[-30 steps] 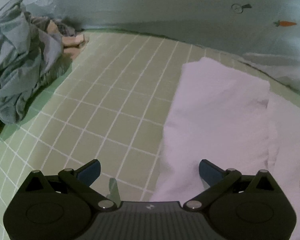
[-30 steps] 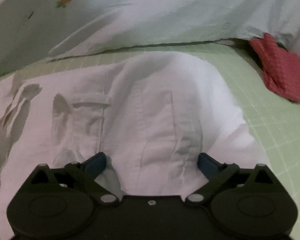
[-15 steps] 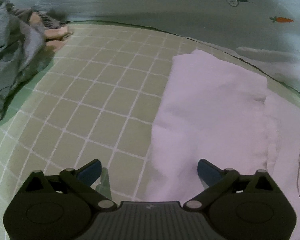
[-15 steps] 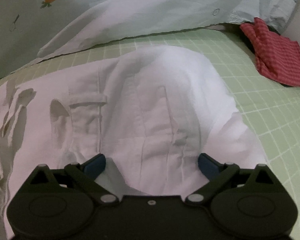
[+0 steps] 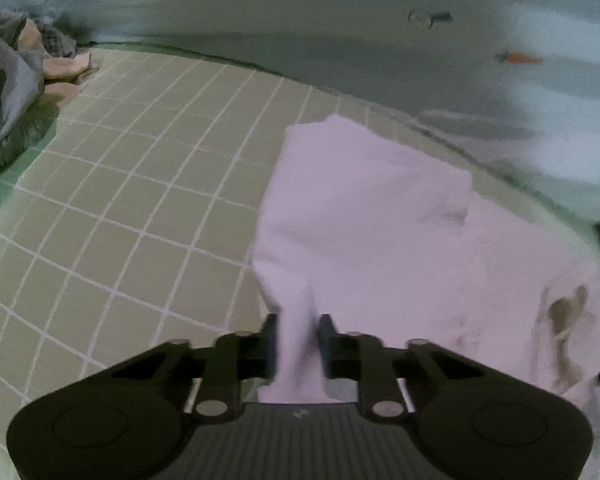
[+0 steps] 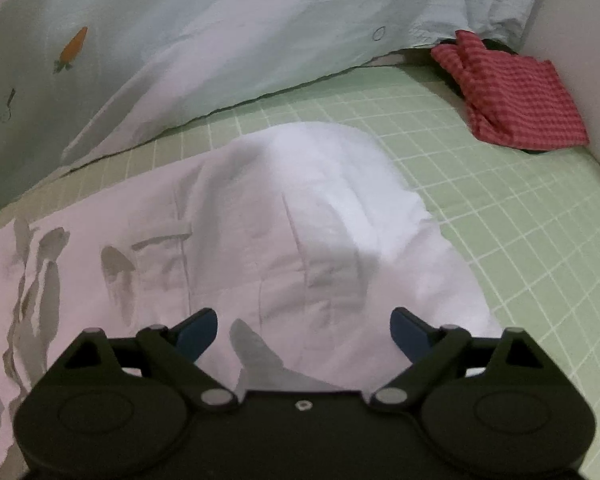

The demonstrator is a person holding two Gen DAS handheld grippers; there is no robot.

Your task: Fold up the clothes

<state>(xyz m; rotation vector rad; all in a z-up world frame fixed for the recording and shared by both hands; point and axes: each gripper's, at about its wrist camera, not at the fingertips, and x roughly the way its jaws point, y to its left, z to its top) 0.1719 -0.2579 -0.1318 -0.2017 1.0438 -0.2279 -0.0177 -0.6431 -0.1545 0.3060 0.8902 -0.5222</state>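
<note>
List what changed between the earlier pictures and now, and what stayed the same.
The left gripper has just closed its jaws onto the near edge of the white garment, bunching the cloth up between its fingers. The right gripper stays open over the garment without gripping it. The red checked cloth and grey clothes pile are unchanged.

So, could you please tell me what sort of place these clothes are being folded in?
Probably a bedroom, with the folding done on a bed. The white garment lies on a green grid-patterned sheet, a pale carrot-print duvet is bunched along the far edge, and a red checked cloth sits in the corner.
</note>
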